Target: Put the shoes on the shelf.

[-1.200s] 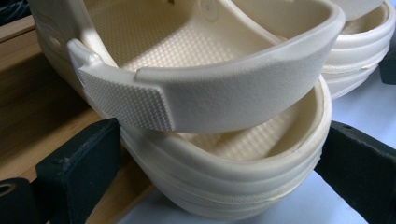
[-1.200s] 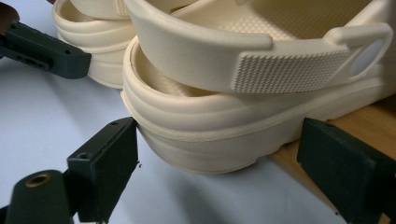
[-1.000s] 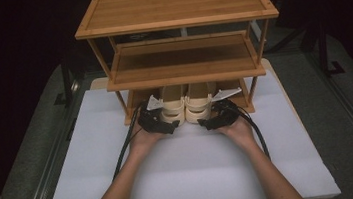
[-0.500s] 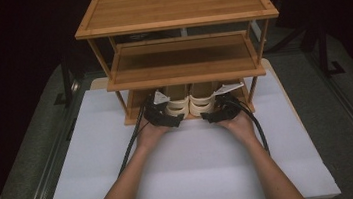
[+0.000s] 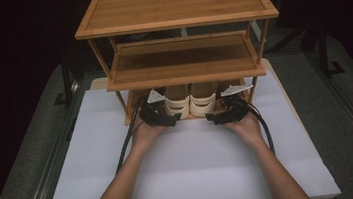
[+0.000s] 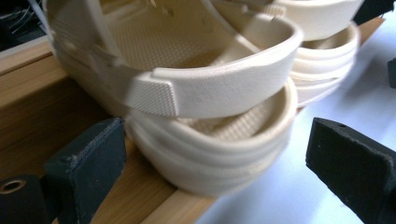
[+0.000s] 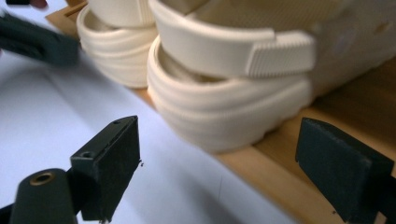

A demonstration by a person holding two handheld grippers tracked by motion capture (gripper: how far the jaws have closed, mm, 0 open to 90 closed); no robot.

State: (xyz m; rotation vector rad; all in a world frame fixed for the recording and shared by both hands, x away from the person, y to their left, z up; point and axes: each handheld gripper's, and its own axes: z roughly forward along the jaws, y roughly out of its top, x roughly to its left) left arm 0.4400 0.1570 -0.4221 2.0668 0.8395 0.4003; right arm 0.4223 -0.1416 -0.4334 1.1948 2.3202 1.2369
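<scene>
Cream sandals (image 5: 191, 104) sit on the rack's bottom shelf (image 5: 133, 115); both hand-held grippers, left (image 5: 165, 119) and right (image 5: 217, 117), stand open and should next draw back.

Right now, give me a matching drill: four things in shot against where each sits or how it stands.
1. cream foam clogs
2. bamboo three-tier rack
3. left claw
4. white table board

a. under everything
b. on the lowest shelf
c. open, pads either side of a heel
d. stands at the board's far end

Pairs: 1-b, 2-d, 3-c, 4-a
</scene>
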